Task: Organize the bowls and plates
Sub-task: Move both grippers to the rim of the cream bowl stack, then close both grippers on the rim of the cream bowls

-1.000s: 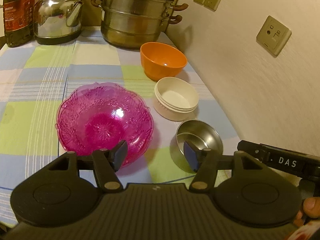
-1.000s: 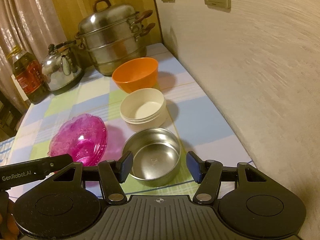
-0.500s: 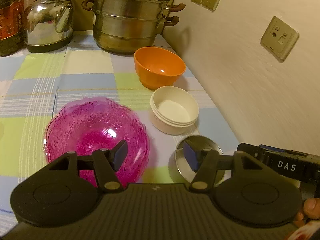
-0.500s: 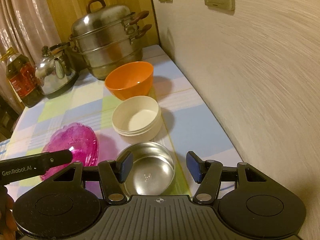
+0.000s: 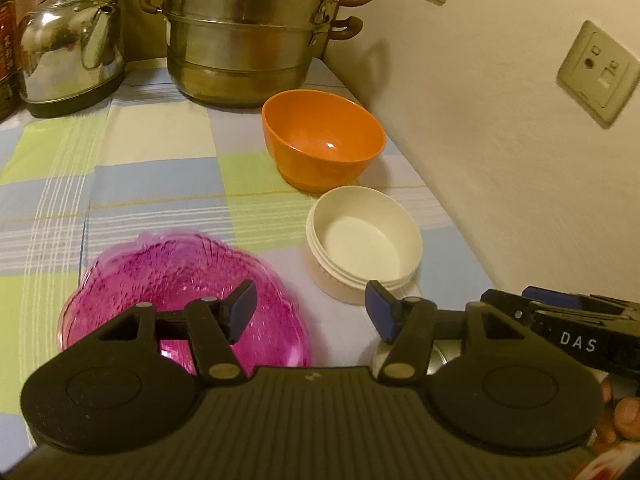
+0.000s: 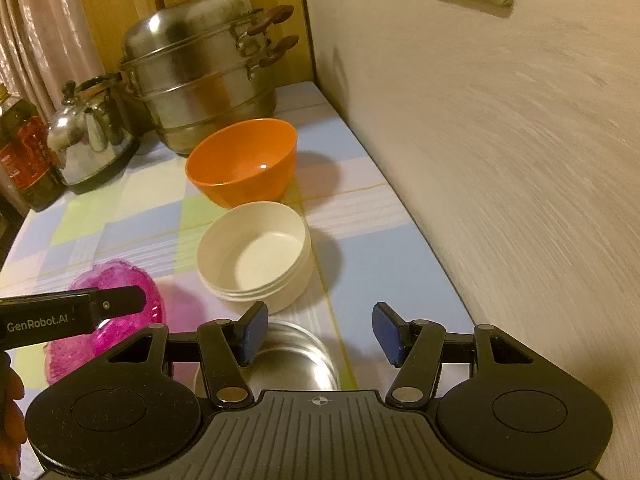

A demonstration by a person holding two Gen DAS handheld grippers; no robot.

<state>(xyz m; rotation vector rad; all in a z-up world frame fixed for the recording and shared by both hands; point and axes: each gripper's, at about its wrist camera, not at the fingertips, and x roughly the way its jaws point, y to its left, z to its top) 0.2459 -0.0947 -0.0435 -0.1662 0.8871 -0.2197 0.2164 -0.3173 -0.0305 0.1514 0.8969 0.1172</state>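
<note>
Left gripper (image 5: pixel 310 306) & right gripper (image 6: pixel 316 332) both spread wide, holding nothing. Steel bowl (image 6: pixel 292 356) under right one; white bowl (image 6: pixel 256 256) at 12 o'clock, pink bowl (image 5: pixel 180 292) at 9.

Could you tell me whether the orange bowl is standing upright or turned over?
Upright. The orange bowl rests on its base with its rim up, and its bare inside shows from both wrist views.
</note>
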